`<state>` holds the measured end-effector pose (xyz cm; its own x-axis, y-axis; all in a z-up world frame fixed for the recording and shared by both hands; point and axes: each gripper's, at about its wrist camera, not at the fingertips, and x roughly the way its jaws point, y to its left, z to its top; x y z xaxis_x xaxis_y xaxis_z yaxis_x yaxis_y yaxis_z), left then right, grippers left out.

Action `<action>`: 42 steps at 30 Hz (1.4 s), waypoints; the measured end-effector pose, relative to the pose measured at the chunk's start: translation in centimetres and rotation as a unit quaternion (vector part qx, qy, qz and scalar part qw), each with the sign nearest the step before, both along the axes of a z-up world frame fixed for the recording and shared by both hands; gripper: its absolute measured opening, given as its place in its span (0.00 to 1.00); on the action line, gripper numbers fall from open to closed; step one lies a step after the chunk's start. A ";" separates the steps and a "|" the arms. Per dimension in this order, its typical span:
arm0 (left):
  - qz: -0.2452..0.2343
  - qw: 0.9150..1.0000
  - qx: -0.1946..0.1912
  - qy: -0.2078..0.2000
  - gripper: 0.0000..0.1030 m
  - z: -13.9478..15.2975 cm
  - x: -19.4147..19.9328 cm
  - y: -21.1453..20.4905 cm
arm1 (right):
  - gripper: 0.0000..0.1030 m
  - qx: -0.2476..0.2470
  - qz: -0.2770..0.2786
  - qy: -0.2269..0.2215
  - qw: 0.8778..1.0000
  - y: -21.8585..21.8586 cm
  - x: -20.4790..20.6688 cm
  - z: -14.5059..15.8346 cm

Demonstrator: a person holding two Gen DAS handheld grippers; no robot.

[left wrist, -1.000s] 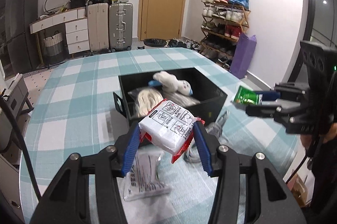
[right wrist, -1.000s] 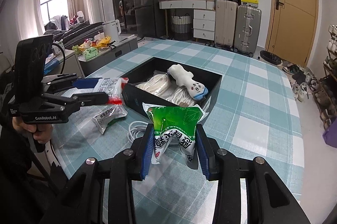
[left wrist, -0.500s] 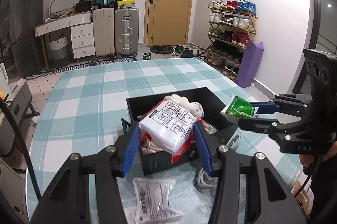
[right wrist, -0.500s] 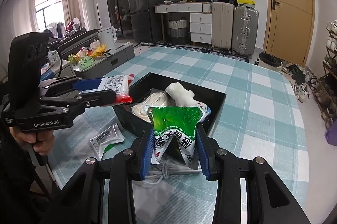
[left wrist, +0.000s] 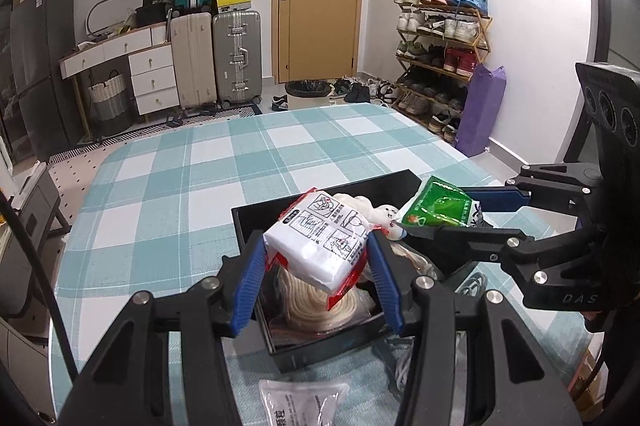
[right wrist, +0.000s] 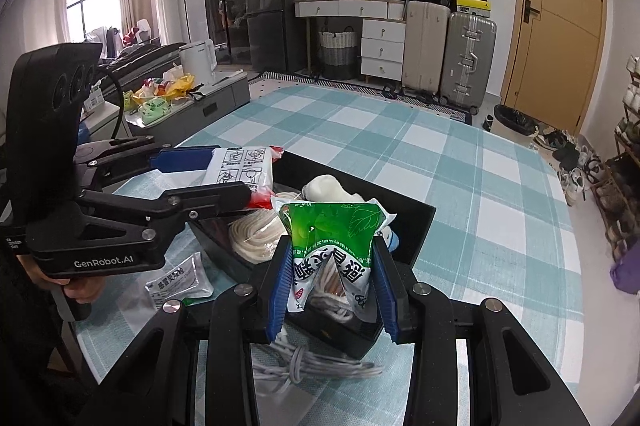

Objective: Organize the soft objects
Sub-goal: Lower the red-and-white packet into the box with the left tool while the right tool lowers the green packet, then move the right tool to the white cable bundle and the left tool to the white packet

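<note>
My left gripper [left wrist: 318, 280] is shut on a white and red soft pack [left wrist: 318, 242] and holds it above the near end of the black box [left wrist: 332, 344]. My right gripper [right wrist: 332, 288] is shut on a green and white pouch [right wrist: 330, 246], held above the box's near corner [right wrist: 416, 226]. The box holds a coil of cream rope [right wrist: 254, 234] and a white plush toy [right wrist: 326, 188]. Each gripper shows in the other's view, the left [right wrist: 224, 178] and the right [left wrist: 452, 214].
A clear sachet [left wrist: 300, 402] lies on the checked tablecloth [left wrist: 224, 182] before the box, also in the right wrist view [right wrist: 178, 280]. A white cable [right wrist: 304, 360] lies by the box. Suitcases, drawers and a shoe rack stand beyond the table.
Both grippers have moved forward with their packs, from beside the box to over it. The loose sachet and cable now sit behind the fingertips.
</note>
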<state>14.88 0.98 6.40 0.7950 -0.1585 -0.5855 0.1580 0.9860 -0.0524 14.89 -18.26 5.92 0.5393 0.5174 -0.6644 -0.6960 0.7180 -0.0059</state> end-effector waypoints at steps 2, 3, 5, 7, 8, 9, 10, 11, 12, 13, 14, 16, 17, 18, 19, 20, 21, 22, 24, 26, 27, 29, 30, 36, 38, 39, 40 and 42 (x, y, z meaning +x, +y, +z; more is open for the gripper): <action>0.000 1.000 0.002 0.003 0.49 -0.2 0.3 -0.1 | 0.36 -0.002 0.003 0.002 1.000 0.2 0.4 -0.2; 0.000 1.000 0.007 0.005 0.49 -0.4 0.4 -0.3 | 0.36 -0.007 0.002 0.001 1.000 0.3 0.6 -0.3; -0.001 1.000 0.013 0.008 0.49 -0.7 0.7 -0.6 | 0.36 -0.013 0.003 0.003 1.000 0.5 0.9 -0.6; -0.003 1.000 0.020 0.012 0.49 -1.0 0.9 -0.9 | 0.36 -0.022 0.002 0.001 1.000 0.8 1.1 -0.9; -0.005 1.000 0.024 0.012 0.49 -1.1 0.9 -1.0 | 0.37 -0.027 0.001 0.000 1.000 0.9 1.2 -1.1; -0.006 1.000 0.027 0.012 0.49 -1.2 1.0 -1.2 | 0.37 -0.032 0.000 -0.001 0.999 1.0 1.3 -1.3; -0.007 0.999 0.031 0.013 0.49 -1.4 1.1 -1.3 | 0.37 -0.038 -0.001 -0.002 0.999 1.2 1.4 -1.5; -0.007 0.999 0.033 0.014 0.49 -1.5 1.2 -1.3 | 0.37 -0.043 -0.001 -0.003 0.999 1.3 1.5 -1.7; -0.006 0.999 0.035 0.016 0.49 -1.5 1.3 -1.3 | 0.37 -0.048 -0.002 -0.005 0.999 1.4 1.6 -1.9; -0.005 0.999 0.038 0.017 0.49 -1.6 1.4 -1.4 | 0.37 -0.051 -0.003 -0.005 0.999 1.5 1.7 -2.1; -0.004 0.999 0.040 0.018 0.49 -1.7 1.4 -1.4 | 0.37 -0.053 -0.004 -0.004 0.999 1.6 1.9 -2.2; -0.002 0.999 0.041 0.021 0.49 -1.9 1.6 -1.4 | 0.37 -0.059 -0.007 -0.002 0.998 1.7 2.2 -2.6; -0.002 0.999 0.041 0.023 0.49 -2.0 1.7 -1.3 | 0.37 -0.063 -0.009 -0.002 0.998 1.7 2.2 -2.8; -0.002 0.999 0.041 0.024 0.49 -2.1 1.8 -1.3 | 0.37 -0.068 -0.010 -0.002 0.998 1.8 2.3 -3.0; -0.001 0.999 0.040 0.025 0.49 -2.1 1.8 -1.3 | 0.37 -0.070 -0.009 -0.001 0.997 1.9 2.4 -3.2; -0.002 0.999 0.037 0.027 0.49 -2.2 1.9 -1.3 | 0.37 -0.071 -0.009 0.001 0.997 1.9 2.5 -3.3; -0.002 0.999 0.030 0.030 0.49 -2.3 2.0 -1.2 | 0.37 -0.069 -0.009 0.003 0.998 1.8 2.6 -3.4; -0.003 0.999 0.027 0.032 0.49 -2.4 2.1 -1.2 | 0.37 -0.066 -0.009 0.003 0.998 1.8 2.6 -3.5; -0.002 0.999 0.028 0.033 0.49 -2.5 2.2 -1.2 | 0.37 -0.065 -0.009 0.002 0.998 1.8 2.6 -3.5; -0.002 0.999 0.026 0.034 0.49 -2.6 2.2 -1.2 | 0.39 -0.064 -0.009 0.001 0.998 1.7 2.6 -3.5; -0.003 0.999 0.024 0.036 0.50 -2.7 2.2 -1.2 | 0.41 -0.062 -0.008 0.002 0.998 1.7 2.6 -3.5; -0.006 0.999 0.023 0.038 0.54 -2.6 2.1 -1.3 | 0.50 -0.053 -0.003 0.006 0.999 1.5 2.5 -3.3; -0.008 0.999 0.022 0.039 0.65 -2.6 2.1 -1.3 | 0.53 -0.050 -0.003 0.000 0.999 1.5 2.4 -3.1; -0.002 1.000 0.003 0.021 0.90 -1.4 0.3 -0.7 | 0.81 -0.023 -0.022 -0.031 0.999 0.1 1.2 -1.7; 0.006 1.000 0.002 0.015 0.96 -1.0 -0.6 -0.4 | 0.90 -0.012 -0.039 -0.034 0.999 -0.9 0.7 -1.3; 0.006 1.000 -0.002 0.012 0.98 -0.8 -1.1 -0.3 | 0.93 -0.005 -0.043 -0.031 0.999 -1.3 0.6 -1.2; 0.005 1.000 -0.007 0.009 1.00 -0.6 -1.5 -0.1 | 0.97 0.004 -0.046 -0.025 0.999 -1.8 0.4 -1.0; 0.008 1.000 -0.018 -0.001 1.00 -0.3 -2.3 0.4 | 0.99 0.025 -0.051 -0.016 0.998 -2.7 -0.3 -0.8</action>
